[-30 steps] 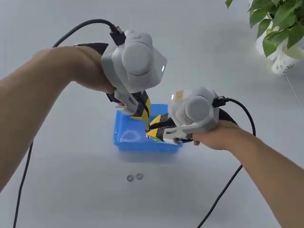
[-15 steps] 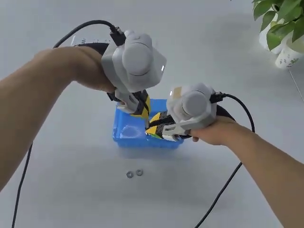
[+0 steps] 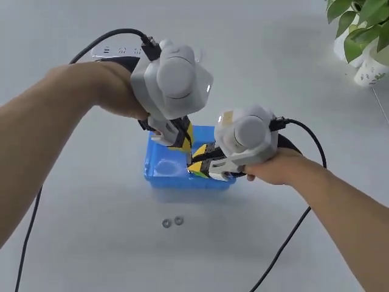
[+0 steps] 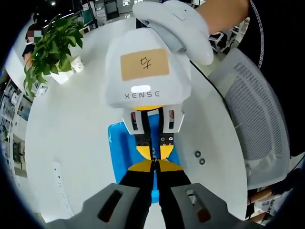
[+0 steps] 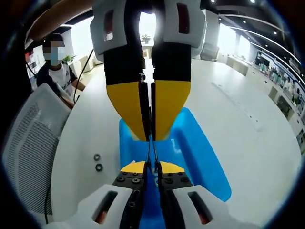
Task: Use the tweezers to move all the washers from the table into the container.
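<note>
Head view: the left gripper (image 3: 181, 145) and right gripper (image 3: 198, 165) meet tip to tip above the blue container (image 3: 159, 177). Each has its jaws pressed together on the thin tweezers (image 5: 151, 138). Two washers (image 3: 172, 222) lie on the table (image 3: 273, 73) just outside the container's near wall. With two pinches on one slim tool, a slight twist could likely flick it loose into the container.
</note>
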`<state>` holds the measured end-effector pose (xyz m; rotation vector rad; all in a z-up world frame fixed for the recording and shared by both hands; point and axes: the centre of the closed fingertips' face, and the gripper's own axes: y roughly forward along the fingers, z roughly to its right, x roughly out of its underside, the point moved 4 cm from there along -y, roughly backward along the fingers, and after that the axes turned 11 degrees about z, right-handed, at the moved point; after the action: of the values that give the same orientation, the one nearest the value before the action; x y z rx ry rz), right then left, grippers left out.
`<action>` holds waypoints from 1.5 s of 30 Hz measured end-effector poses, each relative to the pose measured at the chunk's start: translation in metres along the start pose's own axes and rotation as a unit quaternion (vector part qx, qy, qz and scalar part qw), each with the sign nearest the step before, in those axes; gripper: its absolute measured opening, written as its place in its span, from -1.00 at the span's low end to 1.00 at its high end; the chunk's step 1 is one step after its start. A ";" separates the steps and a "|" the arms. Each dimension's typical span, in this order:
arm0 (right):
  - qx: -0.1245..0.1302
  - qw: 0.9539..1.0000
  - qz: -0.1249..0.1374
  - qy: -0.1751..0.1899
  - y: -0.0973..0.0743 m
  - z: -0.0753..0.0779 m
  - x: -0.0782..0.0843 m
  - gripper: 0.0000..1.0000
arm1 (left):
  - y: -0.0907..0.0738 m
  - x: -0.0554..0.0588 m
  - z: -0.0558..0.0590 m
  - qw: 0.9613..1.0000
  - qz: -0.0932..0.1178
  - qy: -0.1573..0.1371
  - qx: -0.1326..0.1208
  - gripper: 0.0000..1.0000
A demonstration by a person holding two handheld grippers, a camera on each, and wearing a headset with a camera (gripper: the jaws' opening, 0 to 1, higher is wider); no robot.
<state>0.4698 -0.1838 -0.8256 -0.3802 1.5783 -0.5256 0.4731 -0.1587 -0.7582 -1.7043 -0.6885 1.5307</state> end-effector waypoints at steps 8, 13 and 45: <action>-0.003 1.000 -0.002 -0.007 0.000 -0.001 -0.001 -0.78 | -0.002 0.001 0.003 1.000 -0.006 -0.002 0.004 -0.90; -0.001 1.000 0.001 -0.012 -0.002 -0.002 -0.004 -0.78 | -0.005 -0.001 0.004 1.000 -0.007 0.001 0.003 -0.91; 0.009 0.999 0.018 -0.037 -0.012 -0.010 -0.028 -0.75 | -0.029 -0.021 0.015 1.000 0.004 0.001 -0.015 -0.91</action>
<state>0.4609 -0.1773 -0.7956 -0.3533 1.5058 -0.4918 0.4572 -0.1557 -0.7232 -1.7319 -0.7082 1.5314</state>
